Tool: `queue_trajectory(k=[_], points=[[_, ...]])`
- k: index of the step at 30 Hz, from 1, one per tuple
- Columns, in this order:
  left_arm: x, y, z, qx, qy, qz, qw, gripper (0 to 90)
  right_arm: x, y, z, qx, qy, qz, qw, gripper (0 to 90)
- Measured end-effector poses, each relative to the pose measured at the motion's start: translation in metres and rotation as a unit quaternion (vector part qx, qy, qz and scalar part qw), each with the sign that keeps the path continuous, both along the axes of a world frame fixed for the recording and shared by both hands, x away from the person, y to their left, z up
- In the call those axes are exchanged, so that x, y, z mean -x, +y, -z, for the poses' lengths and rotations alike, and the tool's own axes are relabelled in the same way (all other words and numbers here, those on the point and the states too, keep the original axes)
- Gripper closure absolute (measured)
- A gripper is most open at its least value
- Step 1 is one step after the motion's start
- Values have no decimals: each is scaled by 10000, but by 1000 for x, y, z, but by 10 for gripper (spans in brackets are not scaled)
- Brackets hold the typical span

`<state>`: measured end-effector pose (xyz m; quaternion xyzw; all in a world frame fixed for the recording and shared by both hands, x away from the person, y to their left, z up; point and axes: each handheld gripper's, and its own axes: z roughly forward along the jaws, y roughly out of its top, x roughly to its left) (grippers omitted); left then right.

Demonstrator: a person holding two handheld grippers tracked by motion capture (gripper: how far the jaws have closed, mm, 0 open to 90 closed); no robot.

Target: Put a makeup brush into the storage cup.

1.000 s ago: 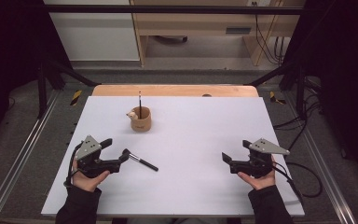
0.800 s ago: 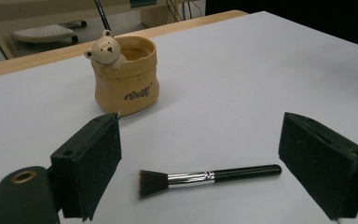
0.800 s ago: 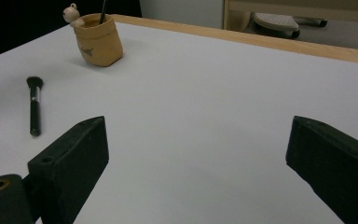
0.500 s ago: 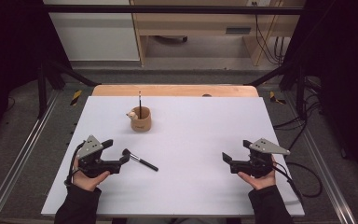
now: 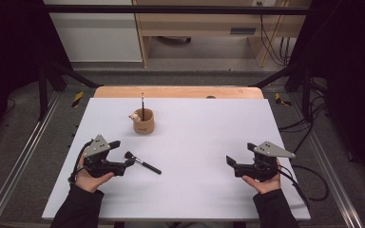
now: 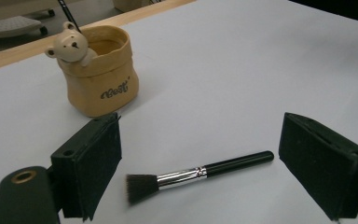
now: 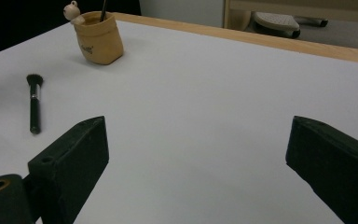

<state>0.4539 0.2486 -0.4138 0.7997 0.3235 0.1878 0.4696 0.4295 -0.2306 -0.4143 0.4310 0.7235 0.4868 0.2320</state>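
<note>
A black-handled makeup brush [image 5: 142, 163] [image 6: 196, 175] [image 7: 34, 103] lies flat on the white table [image 5: 199, 137], bristles toward the left. My left gripper [image 5: 129, 160] [image 6: 212, 182] is open, its jaws either side of the brush and just short of it, not touching. A tan pouch-shaped holder [image 5: 143, 122] [image 6: 99, 77] [image 7: 98, 38] with a small bear figure [image 6: 70, 44] on its rim stands farther back, with one thin dark brush upright in it. My right gripper [image 5: 230, 163] [image 7: 198, 168] is open over bare table at the right, nothing between its jaws.
A wooden strip [image 5: 178, 92] runs along the table's far edge. Metal frame rails [image 5: 19, 156] flank the table. Cables [image 5: 309, 175] trail off the right side. A wooden shelf unit [image 5: 204, 23] stands behind the table.
</note>
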Motion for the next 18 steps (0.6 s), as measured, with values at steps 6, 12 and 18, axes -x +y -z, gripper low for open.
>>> queue_trajectory(k=[6, 12, 18], points=[[-6, -6, 6, -183, 109, 177, 9996, 120, -1, 1, 1, 40, 11, -3, 10000, 65], [-11, -9, 9, -281, 179, 259, 9991, 120, -1, 1, 1, 31, 9, -6, 10000, 65], [-16, -13, 15, -412, 318, 357, 9980, 120, -2, 2, 2, 67, 19, -20, 10000, 65]])
